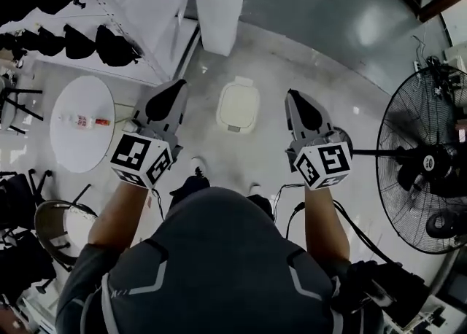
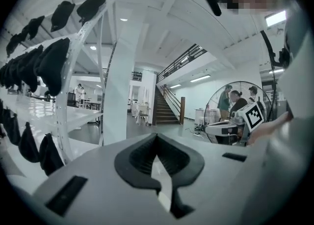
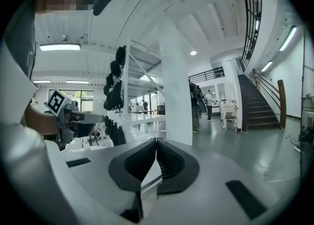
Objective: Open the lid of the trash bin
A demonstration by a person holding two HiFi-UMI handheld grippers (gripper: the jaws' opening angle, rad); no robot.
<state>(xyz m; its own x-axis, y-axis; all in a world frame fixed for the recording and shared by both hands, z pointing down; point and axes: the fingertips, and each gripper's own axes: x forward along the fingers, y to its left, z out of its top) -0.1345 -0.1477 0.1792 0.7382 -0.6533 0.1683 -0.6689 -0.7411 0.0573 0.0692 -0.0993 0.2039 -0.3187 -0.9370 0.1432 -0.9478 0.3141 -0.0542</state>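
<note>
I list by colour:
- Trash bin point(image 1: 238, 105): cream-white, lid the same.
- Left tongs point(image 1: 180, 86): pale grey shell, black ribbed pads.
- Right tongs point(image 1: 292, 95): alike.
- Left marker cube point(image 1: 141, 159) and right marker cube point(image 1: 323, 166): white with black square patterns.
- Floor point(image 1: 321, 41): glossy grey.
- Round table point(image 1: 73, 146): white.
- Fan point(image 1: 427, 157): black.
- Pillar point(image 1: 220, 4): white.
- Person's top point(image 1: 219, 267): dark grey, lighter grey seams.

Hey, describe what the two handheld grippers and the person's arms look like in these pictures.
The left gripper and right gripper have light grey tapered bodies and black ribbed jaws. Each carries a white cube printed with black square markers at its rear. Thin black cables trail back from them. The person wears a dark grey short-sleeved shirt with pale seam lines.
</note>
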